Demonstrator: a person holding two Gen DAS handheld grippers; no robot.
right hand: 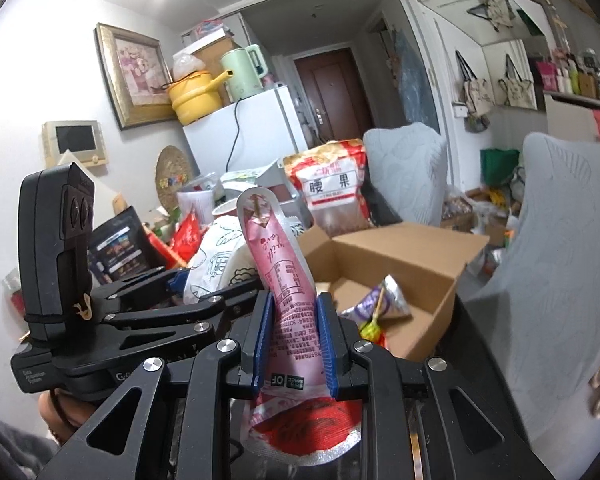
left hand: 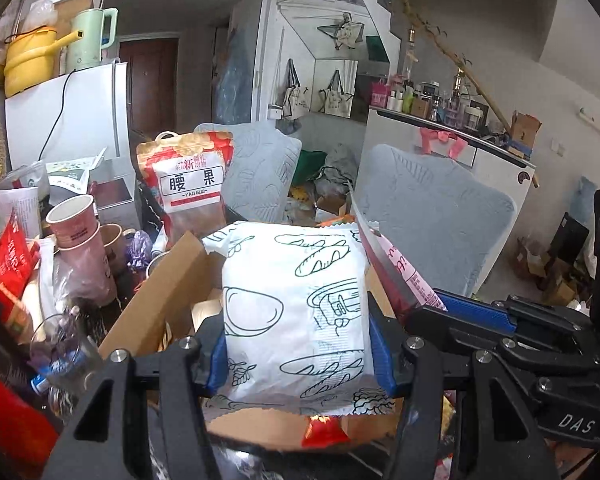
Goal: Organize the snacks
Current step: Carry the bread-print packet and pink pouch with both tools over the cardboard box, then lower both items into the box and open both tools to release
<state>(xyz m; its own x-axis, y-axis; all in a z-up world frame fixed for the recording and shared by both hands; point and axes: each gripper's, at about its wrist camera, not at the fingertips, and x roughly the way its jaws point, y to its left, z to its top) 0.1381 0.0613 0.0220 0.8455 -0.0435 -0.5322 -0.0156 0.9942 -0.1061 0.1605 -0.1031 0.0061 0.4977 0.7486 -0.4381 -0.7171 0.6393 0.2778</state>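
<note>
My left gripper [left hand: 298,356] is shut on a white snack packet printed with bread drawings [left hand: 296,312], held up above an open cardboard box [left hand: 156,304]. My right gripper [right hand: 294,344] is shut on a flat pink and red snack pouch [right hand: 288,292], which stands upright between the blue pads. That pouch [left hand: 404,272] and the right gripper [left hand: 480,320] show at the right of the left wrist view. In the right wrist view the left gripper [right hand: 188,280] with its white packet [right hand: 224,256] sits to the left. Inside the box [right hand: 400,264] lies a purple and silver wrapper [right hand: 380,300].
A large bag of cashews [left hand: 190,184] stands behind the box. Pink paper cups [left hand: 78,228], a glass [left hand: 60,348] and red packets [left hand: 10,256] crowd the left. Two grey-covered chairs [left hand: 432,212] stand beyond. A white fridge [left hand: 68,120] carries a yellow pot and green kettle.
</note>
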